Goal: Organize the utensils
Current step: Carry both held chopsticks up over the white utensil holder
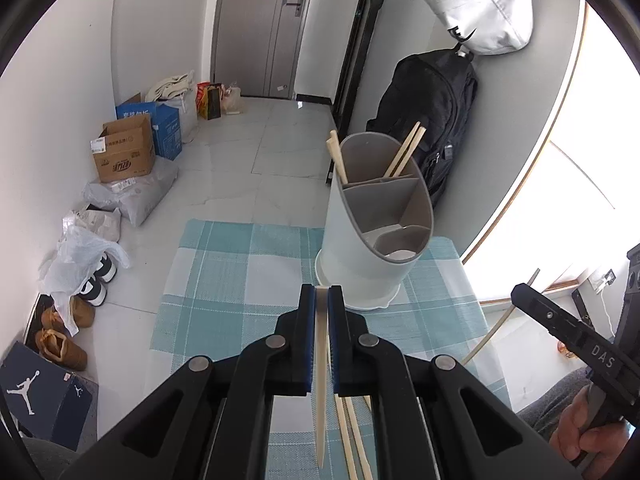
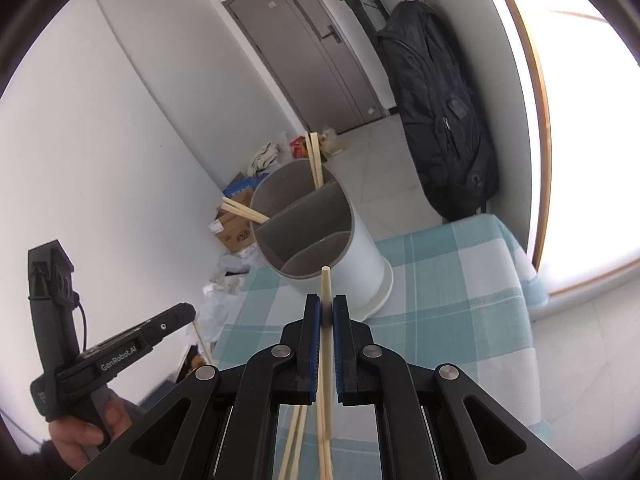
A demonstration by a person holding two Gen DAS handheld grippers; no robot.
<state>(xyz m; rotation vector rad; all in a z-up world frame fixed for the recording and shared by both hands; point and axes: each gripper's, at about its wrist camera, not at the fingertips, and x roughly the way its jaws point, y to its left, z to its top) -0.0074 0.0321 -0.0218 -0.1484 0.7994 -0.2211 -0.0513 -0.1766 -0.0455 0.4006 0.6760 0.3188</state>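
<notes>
Pale wooden chopstick [image 1: 321, 364] clamped in left hand-held gripper [image 1: 321, 300]; right hand-held gripper [image 2: 327, 308] grips another chopstick [image 2: 326, 344].

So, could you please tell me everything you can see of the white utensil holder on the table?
The utensil holder is a tall oval tub, apparently plastic, white outside and grey inside, with a slanted rim and a wider white base. Grey dividers split it into compartments. It stands upright on the teal checked tablecloth near the table's far edge. Two pairs of wooden chopsticks lean in its rear compartments, one pair each; the front ones hold no utensils. Neither gripper touches it.
</notes>
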